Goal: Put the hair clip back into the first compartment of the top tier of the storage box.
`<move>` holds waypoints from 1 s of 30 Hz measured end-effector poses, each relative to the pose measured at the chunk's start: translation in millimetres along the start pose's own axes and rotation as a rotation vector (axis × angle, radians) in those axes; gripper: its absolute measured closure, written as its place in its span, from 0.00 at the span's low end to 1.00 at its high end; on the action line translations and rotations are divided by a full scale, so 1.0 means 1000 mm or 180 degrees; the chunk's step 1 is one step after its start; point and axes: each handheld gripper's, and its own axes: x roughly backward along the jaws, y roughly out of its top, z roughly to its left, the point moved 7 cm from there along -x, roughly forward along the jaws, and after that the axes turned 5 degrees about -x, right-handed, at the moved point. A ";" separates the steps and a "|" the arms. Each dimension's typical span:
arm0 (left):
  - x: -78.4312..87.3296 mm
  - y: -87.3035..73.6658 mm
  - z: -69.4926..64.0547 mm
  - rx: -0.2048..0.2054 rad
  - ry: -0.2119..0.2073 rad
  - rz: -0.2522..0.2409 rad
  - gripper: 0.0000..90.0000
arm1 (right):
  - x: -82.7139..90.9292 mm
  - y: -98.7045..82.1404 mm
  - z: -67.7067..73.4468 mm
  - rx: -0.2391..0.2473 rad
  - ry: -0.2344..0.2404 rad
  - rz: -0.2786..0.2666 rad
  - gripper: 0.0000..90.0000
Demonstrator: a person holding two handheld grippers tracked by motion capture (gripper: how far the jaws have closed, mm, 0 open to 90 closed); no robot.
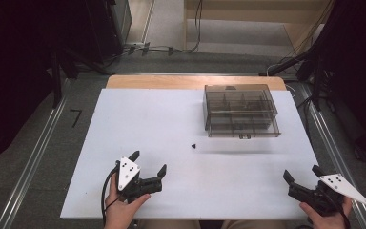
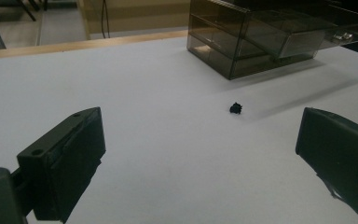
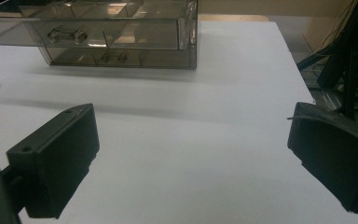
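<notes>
- The left claw (image 1: 147,163) is held just above the near left part of the white worktop (image 1: 162,124), with its jaws spread wide and nothing between them.
- The right claw (image 1: 302,174) is held at the near right corner of the worktop, its jaws likewise spread apart and empty.
- A small black object (image 1: 194,146) is seen lying on the worktop, ahead of the left claw and well apart from it; in the left gripper view the same object (image 2: 236,108) is framed between the two open jaws, farther off.
- What the object is cannot be told, as it is too small.
- A smoked clear drawer box (image 1: 240,110) is set at the far right of the worktop, beyond the object and not touching it.
- In the right gripper view, one drawer (image 3: 88,28) of the box is seen pulled out towards the near side.
</notes>
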 end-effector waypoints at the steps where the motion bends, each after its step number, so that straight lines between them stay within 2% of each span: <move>1: 0.000 0.000 0.000 0.0013 -0.0002 -0.0002 0.02 | 0.000 0.000 0.001 -0.0009 0.0000 0.0005 0.01; 9: -0.005 0.003 -0.004 0.0069 -0.0035 -0.0019 0.02 | 0.001 0.000 0.002 0.0063 -0.0028 -0.0024 0.02; 16: -0.011 0.002 -0.009 -0.0016 -0.0049 0.0033 0.04 | 0.003 0.000 0.002 0.0063 -0.0020 -0.0036 0.02; 21: -0.014 0.006 -0.010 0.0018 -0.0037 0.0028 0.06 | 0.003 -0.001 0.004 0.0069 -0.0009 -0.0030 0.02; 24: -0.016 0.010 -0.009 0.0082 -0.0023 0.0030 0.07 | 0.003 -0.001 0.004 0.0065 -0.0005 -0.0033 0.02; 30: -0.023 0.016 -0.009 0.0081 -0.0060 0.0111 0.11 | 0.001 0.000 0.004 0.0056 -0.0021 -0.0023 0.02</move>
